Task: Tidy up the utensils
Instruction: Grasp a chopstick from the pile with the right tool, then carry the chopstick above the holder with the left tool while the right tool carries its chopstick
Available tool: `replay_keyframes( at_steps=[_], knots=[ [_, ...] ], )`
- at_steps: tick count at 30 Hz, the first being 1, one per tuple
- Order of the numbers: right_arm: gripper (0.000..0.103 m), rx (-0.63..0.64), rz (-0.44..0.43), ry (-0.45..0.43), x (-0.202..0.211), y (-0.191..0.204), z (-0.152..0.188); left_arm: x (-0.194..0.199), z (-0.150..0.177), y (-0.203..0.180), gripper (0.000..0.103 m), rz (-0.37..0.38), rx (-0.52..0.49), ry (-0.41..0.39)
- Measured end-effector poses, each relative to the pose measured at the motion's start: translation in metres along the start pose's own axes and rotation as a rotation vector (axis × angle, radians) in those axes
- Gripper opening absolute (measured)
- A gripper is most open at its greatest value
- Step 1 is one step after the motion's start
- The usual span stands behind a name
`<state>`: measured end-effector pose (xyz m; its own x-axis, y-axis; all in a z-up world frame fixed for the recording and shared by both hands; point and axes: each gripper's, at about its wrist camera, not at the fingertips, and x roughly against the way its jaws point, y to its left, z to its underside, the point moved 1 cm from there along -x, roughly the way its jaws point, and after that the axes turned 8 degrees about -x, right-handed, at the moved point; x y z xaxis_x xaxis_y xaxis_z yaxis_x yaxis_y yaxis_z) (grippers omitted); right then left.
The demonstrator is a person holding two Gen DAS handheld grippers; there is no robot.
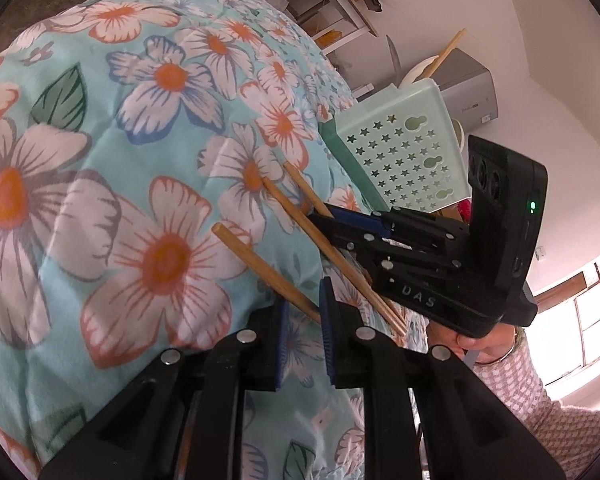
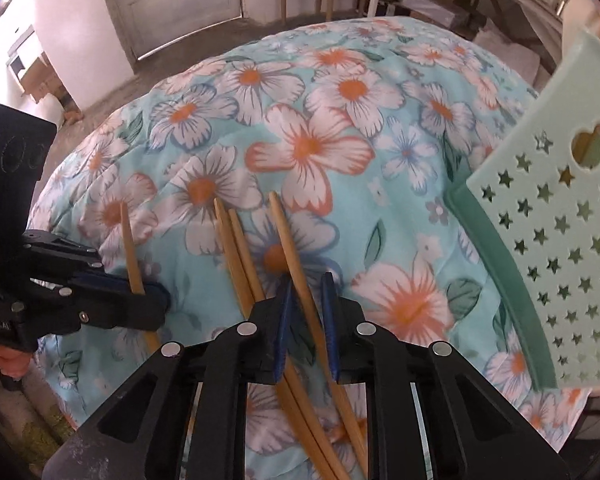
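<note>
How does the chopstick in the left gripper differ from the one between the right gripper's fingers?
The left chopstick is clamped alone in the left gripper, sticking out both sides; the right chopstick lies beside two loose chopsticks on the floral blanket, running lengthwise between the fingers of the right gripper. Both are plain, light wood.

Bright daylight, window glare, fisheye-warped edges

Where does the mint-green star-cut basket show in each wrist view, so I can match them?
Left wrist view: the basket sits right of centre in the upper half, at the cloth's far edge.
Right wrist view: the basket fills the right edge, leaning.
Shared landmark: the floral cloth next to it.
</note>
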<state>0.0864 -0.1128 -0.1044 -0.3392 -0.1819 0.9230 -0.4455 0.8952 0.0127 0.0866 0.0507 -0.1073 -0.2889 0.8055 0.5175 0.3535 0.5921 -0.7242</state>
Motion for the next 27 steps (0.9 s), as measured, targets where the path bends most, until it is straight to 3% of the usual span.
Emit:
replay_keyframes(
  at_steps=[6, 10, 14, 20, 27],
  knots=[
    [0.004, -0.089, 0.008, -0.091, 0.023, -0.021, -0.008, 0.0, 0.001, -0.003, 0.014, -0.023, -0.013, -0.013],
    [0.004, -0.2, 0.016, -0.242, 0.077, -0.045, -0.003, 0.001, 0.0, -0.01, 0.014, -0.057, -0.04, -0.028],
    [0.004, -0.317, 0.024, -0.408, 0.137, -0.066, 0.019, 0.005, -0.006, -0.023, 0.014, -0.092, -0.087, -0.063],
    [0.004, -0.47, 0.005, -0.584, 0.188, -0.088, 0.063, 0.022, -0.021, -0.06, 0.012, -0.122, -0.206, -0.144],
    [0.004, -0.594, -0.043, -0.681, 0.206, -0.101, 0.104, 0.044, -0.052, -0.113, 0.006, -0.105, -0.344, -0.238]
  ],
)
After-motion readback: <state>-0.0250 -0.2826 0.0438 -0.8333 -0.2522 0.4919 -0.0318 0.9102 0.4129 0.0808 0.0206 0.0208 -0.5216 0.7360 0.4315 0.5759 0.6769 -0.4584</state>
